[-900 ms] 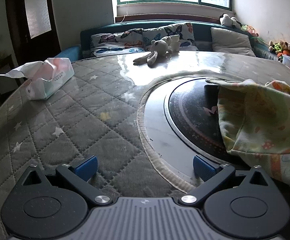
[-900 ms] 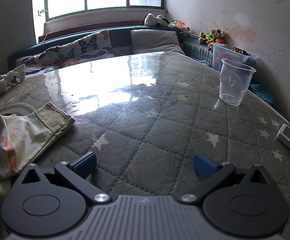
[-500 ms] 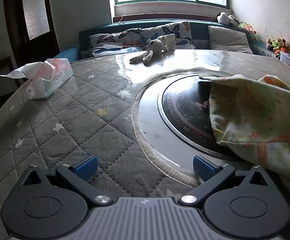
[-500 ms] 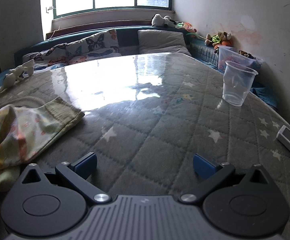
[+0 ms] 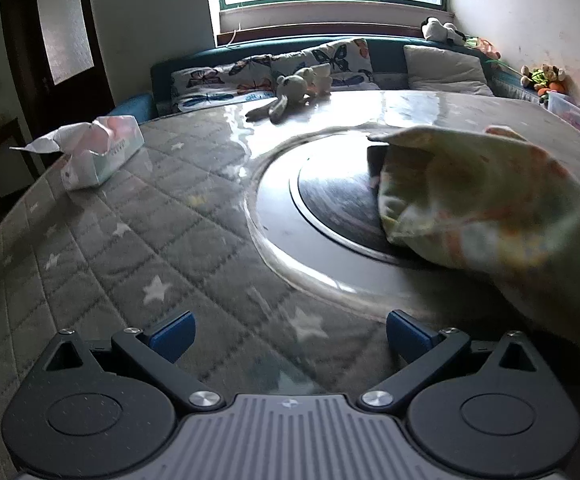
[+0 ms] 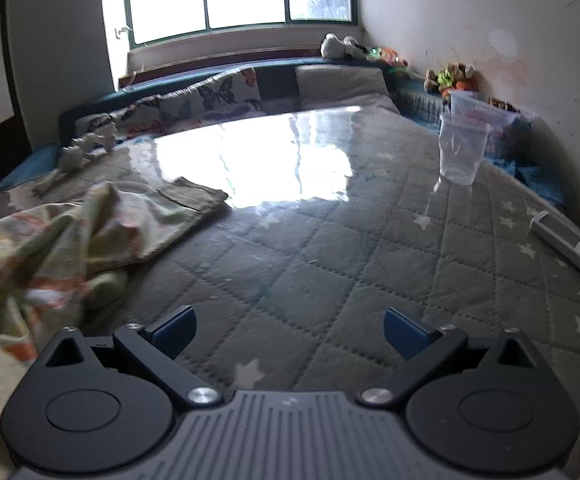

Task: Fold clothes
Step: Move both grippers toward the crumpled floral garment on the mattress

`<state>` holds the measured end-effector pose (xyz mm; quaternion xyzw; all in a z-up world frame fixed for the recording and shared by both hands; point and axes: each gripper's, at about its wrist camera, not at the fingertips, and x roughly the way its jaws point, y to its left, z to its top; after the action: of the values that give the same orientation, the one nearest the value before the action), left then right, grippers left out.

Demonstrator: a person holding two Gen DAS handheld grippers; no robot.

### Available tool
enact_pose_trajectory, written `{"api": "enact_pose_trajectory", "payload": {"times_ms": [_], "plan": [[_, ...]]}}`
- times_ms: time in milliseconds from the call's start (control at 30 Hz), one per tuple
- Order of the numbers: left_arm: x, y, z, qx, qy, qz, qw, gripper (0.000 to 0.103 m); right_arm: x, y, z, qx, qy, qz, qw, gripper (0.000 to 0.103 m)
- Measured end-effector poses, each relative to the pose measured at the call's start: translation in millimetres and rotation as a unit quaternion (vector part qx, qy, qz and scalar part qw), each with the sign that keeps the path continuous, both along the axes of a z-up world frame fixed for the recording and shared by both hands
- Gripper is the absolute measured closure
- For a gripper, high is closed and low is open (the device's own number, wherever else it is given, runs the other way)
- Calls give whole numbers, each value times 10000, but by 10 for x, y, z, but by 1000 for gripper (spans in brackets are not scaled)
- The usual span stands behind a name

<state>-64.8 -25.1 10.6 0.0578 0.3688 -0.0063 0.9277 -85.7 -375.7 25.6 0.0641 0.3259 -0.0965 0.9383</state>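
On the table point(image 6: 329, 240), one garment point(image 6: 70, 232), both grippers' fingers point(image 5: 172, 330) spread, empty.

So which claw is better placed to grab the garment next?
Probably the left claw: the patterned garment bulges just ahead to its right. The right claw faces bare quilted cover. Both are open.

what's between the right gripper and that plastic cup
Only bare quilted table cover lies between the open right gripper and the clear plastic cup, as the right wrist view shows.
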Motion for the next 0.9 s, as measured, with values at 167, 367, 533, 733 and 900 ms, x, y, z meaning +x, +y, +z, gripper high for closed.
{"api": "enact_pose_trajectory", "payload": {"times_ms": [167, 367, 533, 733, 900], "plan": [[-166, -38, 8, -8, 63, -59, 10000, 0, -277, 186, 100, -169, -161, 193, 9995, 1], [-369, -94, 16, 58, 94, -133, 9998, 0, -557, 345, 158, -25, -311, 402, 9987, 2], [-449, -126, 25, 53, 103, -171, 9998, 0, -644, 435, 243, -95, -355, 650, 9972, 1], [-490, -109, 81, 13, 67, -118, 9999, 0, -632, 415, 386, -399, -324, 962, 9940, 1], [-529, -117, 171, 24, -47, -175, 9998, 0, -615, 309, 474, -702, -209, 1311, 9887, 1]]}}
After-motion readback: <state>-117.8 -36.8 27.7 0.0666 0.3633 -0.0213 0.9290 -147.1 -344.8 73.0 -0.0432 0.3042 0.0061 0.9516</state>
